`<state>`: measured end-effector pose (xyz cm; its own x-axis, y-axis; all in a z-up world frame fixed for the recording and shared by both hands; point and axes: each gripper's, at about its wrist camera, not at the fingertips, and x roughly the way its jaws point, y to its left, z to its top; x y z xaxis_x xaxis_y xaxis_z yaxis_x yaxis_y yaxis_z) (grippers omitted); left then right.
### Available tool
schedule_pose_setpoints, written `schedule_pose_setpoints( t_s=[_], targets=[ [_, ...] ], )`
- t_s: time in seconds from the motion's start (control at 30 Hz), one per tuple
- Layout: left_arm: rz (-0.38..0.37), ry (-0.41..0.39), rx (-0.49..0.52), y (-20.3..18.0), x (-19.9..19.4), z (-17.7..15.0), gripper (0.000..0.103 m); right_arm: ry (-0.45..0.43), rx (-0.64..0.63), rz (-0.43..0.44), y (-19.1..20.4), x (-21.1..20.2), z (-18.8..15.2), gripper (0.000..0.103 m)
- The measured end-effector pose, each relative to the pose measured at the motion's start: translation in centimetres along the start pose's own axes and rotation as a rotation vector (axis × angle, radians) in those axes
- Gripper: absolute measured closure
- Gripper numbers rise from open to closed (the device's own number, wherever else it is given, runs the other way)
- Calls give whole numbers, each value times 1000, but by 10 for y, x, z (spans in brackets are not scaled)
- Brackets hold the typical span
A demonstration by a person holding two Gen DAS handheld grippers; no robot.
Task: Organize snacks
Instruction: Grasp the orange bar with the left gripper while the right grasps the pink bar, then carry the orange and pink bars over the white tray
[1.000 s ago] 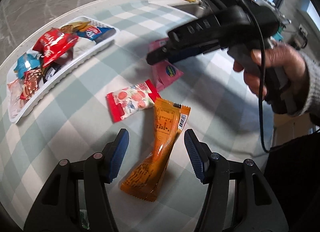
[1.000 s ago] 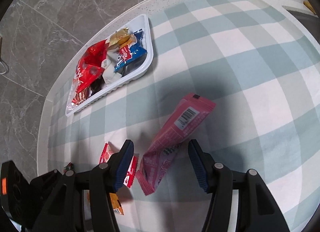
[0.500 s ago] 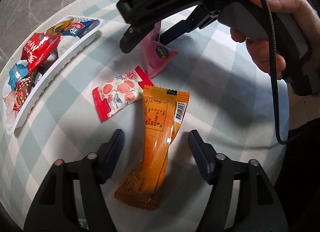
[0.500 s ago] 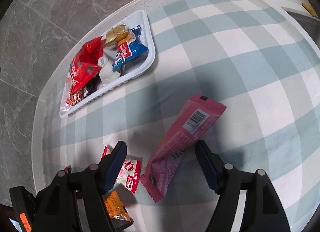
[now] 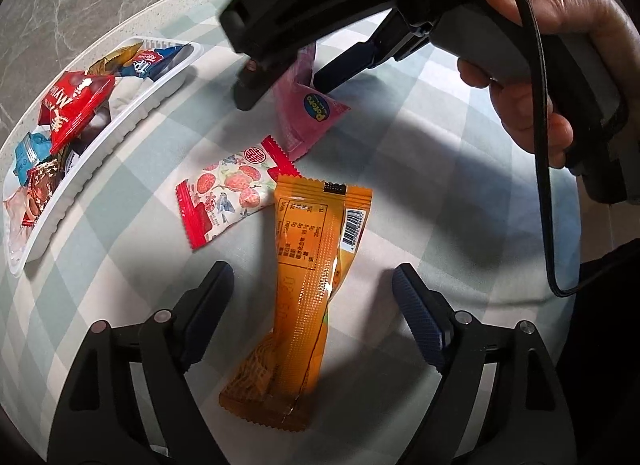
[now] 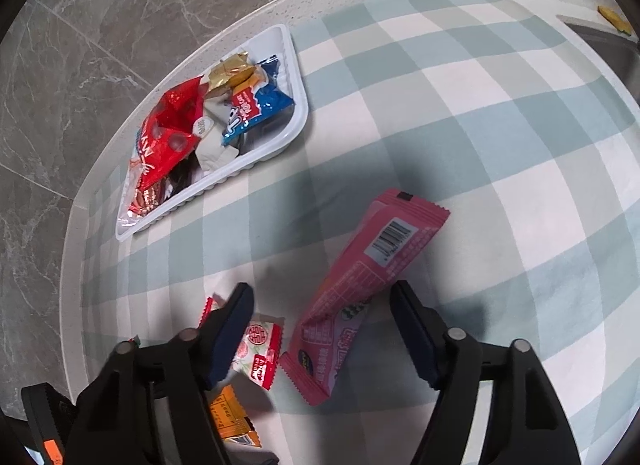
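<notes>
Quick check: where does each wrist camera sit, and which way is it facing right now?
Left wrist: on the left gripper, looking down at the orange packet; the right gripper and hand show.
Right wrist: on the right gripper, looking down at the pink packet; only its own fingers show.
Shared: white tray, red-and-white packet, both packets.

The left gripper (image 5: 310,289) points steeply downward, its jaws spread wide with a clear gap on both sides; they have just been opening. The right gripper (image 6: 320,313) also tilts downward, its jaws apart and pressing on nothing, having just been closing a little. A bare hand (image 5: 556,65) wraps its grey handle.
</notes>
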<state>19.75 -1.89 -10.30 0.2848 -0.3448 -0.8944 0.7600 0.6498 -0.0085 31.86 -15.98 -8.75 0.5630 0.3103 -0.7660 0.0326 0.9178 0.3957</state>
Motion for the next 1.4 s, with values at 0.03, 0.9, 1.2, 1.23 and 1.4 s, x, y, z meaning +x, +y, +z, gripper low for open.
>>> schedule_pose_setpoints(
  t_s=[0.03, 0.9, 1.2, 1.23, 1.4],
  targets=[
    [0, -3, 0, -1, 0, -1, 22, -4, -4, -17, 0, -1, -1, 39],
    [-63, -147, -259, 54, -56, -4, 88, -70, -18, 139, -8, -41, -13, 80],
    [-14, -211, -398, 110, -82, 6, 88, -94, -75, 157, 15, -50, 6, 80],
    [-7, -214, -409, 115, -84, 6, 88, -96, -83, 156, 18, -50, 9, 80],
    [27, -231, -461, 142, -90, 12, 88, -100, -113, 159, 30, -51, 23, 80]
  ],
)
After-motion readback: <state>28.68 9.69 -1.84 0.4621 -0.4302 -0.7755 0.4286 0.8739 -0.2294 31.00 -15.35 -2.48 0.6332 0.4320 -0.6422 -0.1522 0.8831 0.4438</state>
